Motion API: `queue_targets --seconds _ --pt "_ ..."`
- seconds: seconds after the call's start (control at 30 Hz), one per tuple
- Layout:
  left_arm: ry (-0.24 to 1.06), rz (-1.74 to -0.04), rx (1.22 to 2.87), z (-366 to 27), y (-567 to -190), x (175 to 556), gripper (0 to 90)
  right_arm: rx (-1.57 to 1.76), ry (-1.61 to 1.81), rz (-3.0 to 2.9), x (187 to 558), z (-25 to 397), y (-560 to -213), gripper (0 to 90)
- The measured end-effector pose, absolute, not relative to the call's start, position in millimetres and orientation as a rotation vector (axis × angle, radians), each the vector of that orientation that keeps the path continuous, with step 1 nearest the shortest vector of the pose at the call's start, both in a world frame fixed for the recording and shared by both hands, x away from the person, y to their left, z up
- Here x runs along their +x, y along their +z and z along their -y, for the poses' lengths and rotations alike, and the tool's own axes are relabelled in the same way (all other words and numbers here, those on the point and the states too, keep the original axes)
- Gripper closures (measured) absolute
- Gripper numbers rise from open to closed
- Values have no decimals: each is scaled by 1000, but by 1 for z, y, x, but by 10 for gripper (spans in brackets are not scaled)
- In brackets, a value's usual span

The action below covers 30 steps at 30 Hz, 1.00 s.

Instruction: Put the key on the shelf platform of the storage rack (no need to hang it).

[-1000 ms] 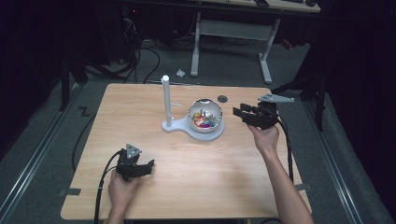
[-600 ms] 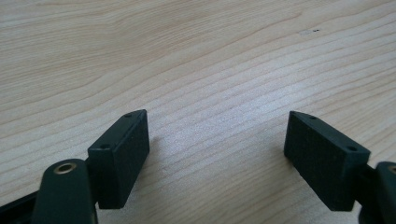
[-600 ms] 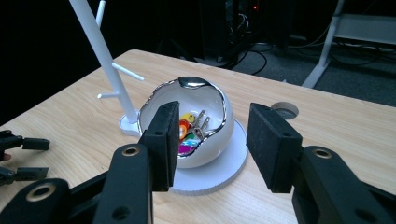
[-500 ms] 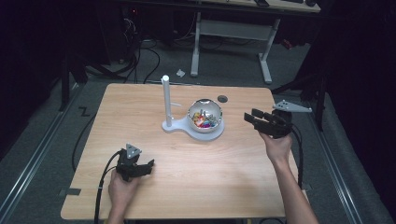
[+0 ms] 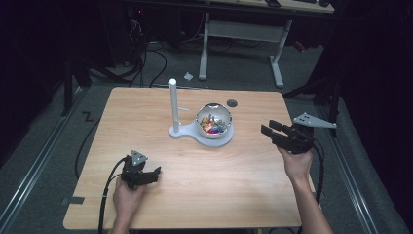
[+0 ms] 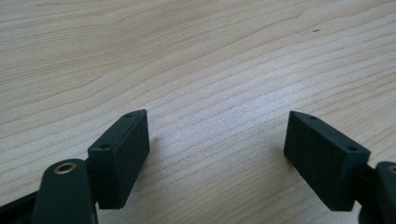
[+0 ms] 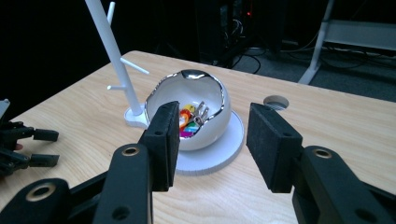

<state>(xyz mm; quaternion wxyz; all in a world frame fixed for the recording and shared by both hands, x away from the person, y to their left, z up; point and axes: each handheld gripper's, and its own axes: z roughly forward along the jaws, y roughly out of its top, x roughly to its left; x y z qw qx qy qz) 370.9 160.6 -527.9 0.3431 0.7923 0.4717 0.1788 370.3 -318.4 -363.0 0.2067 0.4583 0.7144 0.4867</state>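
The left tongs point(image 5: 155, 172) lay low on the wooden surface point(image 5: 243, 185) near its front left corner, jaws spread wide over bare wood. The right tongs point(image 5: 268, 128) hovered at the right edge, jaws apart and empty, facing a shiny bowl point(image 5: 214, 120) on a white stand point(image 5: 173, 107). One jaw hid part of the bowl's colourful contents point(image 7: 190, 122), too small to identify.
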Motion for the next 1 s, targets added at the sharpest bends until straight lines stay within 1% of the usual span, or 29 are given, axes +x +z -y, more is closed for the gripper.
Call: queue_targets --seconds 0.47,1.0 --pt "465 -1226 2059 -161 -528 371 227 1288 1372 -1951 341 326 -370 547" --pt "466 -1226 2059 -160 -528 371 227 1275 1376 -1961 329 319 -385 542"
